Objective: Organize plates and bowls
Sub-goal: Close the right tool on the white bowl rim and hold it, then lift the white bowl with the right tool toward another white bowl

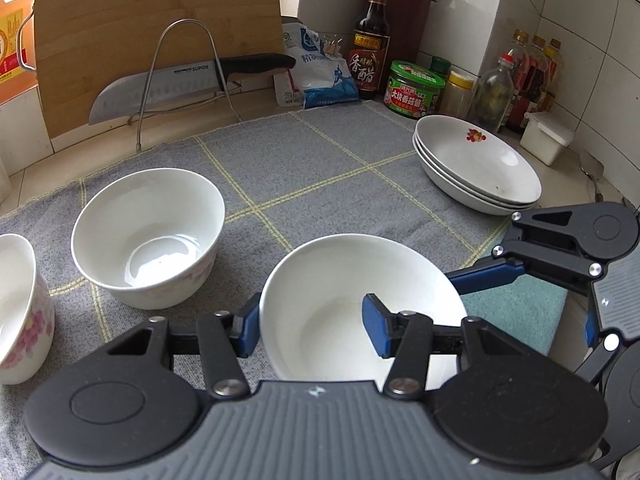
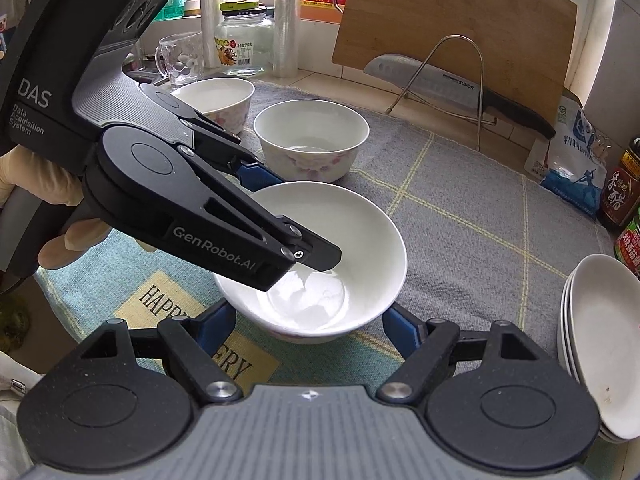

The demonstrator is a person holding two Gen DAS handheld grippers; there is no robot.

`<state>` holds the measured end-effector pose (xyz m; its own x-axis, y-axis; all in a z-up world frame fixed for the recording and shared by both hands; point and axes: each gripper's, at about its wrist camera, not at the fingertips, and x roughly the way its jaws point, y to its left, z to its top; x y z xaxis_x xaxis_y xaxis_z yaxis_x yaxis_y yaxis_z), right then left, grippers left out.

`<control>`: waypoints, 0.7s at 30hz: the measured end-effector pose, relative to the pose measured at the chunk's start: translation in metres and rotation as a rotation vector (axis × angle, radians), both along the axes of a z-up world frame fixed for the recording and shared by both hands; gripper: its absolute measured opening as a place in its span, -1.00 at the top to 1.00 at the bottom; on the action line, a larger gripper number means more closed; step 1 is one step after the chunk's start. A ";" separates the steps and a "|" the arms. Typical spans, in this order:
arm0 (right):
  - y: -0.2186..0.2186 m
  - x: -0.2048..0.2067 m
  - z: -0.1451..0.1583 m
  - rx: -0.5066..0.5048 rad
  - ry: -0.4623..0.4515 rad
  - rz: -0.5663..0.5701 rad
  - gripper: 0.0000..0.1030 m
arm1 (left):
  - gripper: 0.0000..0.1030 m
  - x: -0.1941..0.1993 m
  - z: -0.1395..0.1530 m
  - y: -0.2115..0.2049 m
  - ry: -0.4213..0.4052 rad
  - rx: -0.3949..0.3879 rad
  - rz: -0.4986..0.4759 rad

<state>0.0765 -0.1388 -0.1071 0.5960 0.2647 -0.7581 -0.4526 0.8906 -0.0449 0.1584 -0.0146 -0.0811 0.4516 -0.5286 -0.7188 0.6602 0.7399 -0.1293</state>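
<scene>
Plates: I count three white plates (image 1: 478,164) nested in one stack, right of centre in the left wrist view and at the right edge of the right wrist view. I judge that half of the task done.

Bowls: three, none nested yet. The near bowl (image 1: 352,308) sits low centre in the left wrist view, at the border between the grey cloth (image 1: 320,160) and a teal mat (image 2: 100,280). The second bowl (image 1: 148,236) stands apart at centre left on the cloth. The third bowl (image 1: 20,304), with a pink flower pattern, is cut off at the left edge.

Left gripper (image 1: 312,328): jaws straddle the near bowl's rim, one blue pad (image 1: 250,326) outside the wall, the other inside the bowl. A gap shows between the inner pad and the wall, so I read the jaws as partly open and not yet clamped.

Right gripper (image 2: 310,326): jaws wide open, one pad on each side of the same bowl low down. I cannot tell whether they touch it.

Remaining, in my judgement: grip the near bowl, set it into the second bowl, then bring the third bowl into that stack.

Background, upper frame: knife (image 1: 168,88) on a wire rack, cutting board, bottles.
</scene>
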 end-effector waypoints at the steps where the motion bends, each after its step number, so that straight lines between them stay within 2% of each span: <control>1: 0.000 0.000 0.000 0.001 0.002 0.000 -0.63 | 0.01 0.000 0.000 0.000 0.002 -0.001 0.000; 17: -0.004 -0.001 0.001 0.010 0.022 0.004 -0.63 | -0.02 -0.003 0.001 -0.003 0.017 -0.016 0.004; 19: -0.002 -0.002 0.001 0.001 0.016 0.006 -0.67 | -0.25 -0.003 0.001 -0.003 0.017 -0.023 -0.006; 20: -0.001 -0.003 0.001 -0.003 0.011 0.007 -0.77 | -0.36 -0.005 0.002 -0.003 0.006 -0.023 -0.006; 21: -0.001 -0.003 0.001 -0.005 0.007 0.007 -0.83 | -0.62 -0.007 0.004 -0.002 -0.013 -0.022 -0.003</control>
<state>0.0737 -0.1403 -0.1058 0.5890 0.2656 -0.7632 -0.4595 0.8870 -0.0461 0.1513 -0.0171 -0.0771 0.4591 -0.5453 -0.7013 0.6639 0.7351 -0.1370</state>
